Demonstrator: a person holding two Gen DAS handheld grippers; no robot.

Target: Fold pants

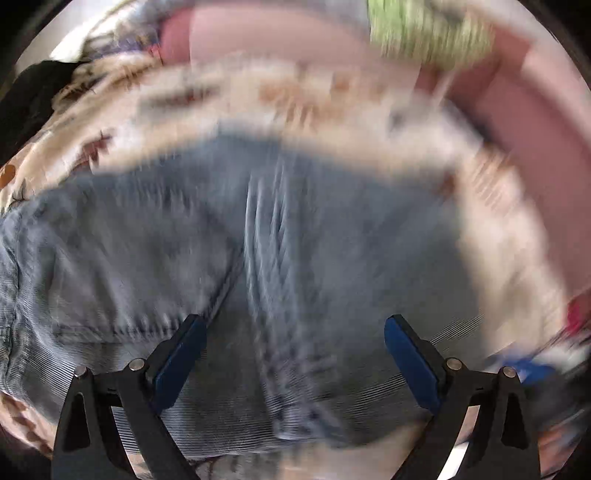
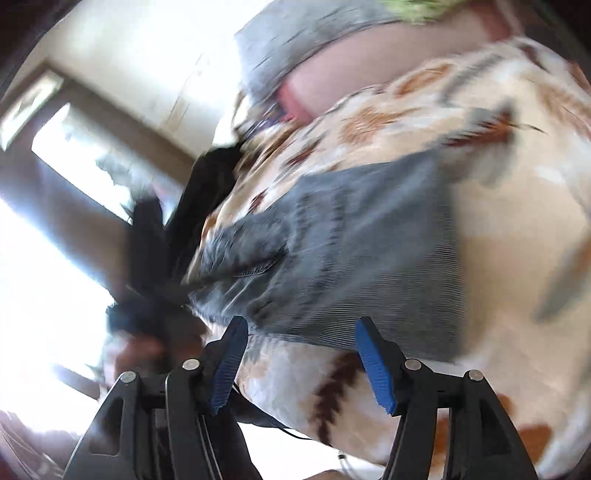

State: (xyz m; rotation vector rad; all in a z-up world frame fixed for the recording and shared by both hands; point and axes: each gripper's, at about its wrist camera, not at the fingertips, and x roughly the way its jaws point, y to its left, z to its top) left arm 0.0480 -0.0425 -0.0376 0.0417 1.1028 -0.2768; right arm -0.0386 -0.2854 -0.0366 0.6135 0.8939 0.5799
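Blue-grey denim pants (image 1: 229, 236) lie spread on a cream patterned blanket (image 1: 258, 92) and fill the left wrist view, which is blurred. My left gripper (image 1: 295, 328) is open and empty, just above the denim near a seam. In the right wrist view the pants (image 2: 351, 251) lie as a folded block on the blanket (image 2: 498, 258). My right gripper (image 2: 301, 332) is open and empty at the near edge of the denim. A dark blurred shape, apparently the other gripper (image 2: 147, 266), is at the pants' left end.
A pink pillow or cover (image 1: 517, 110) and a green patterned cloth (image 1: 424, 33) lie at the far side. A dark garment (image 1: 29, 96) sits at the blanket's left edge. A bright window (image 2: 74, 155) and wall are left in the right wrist view.
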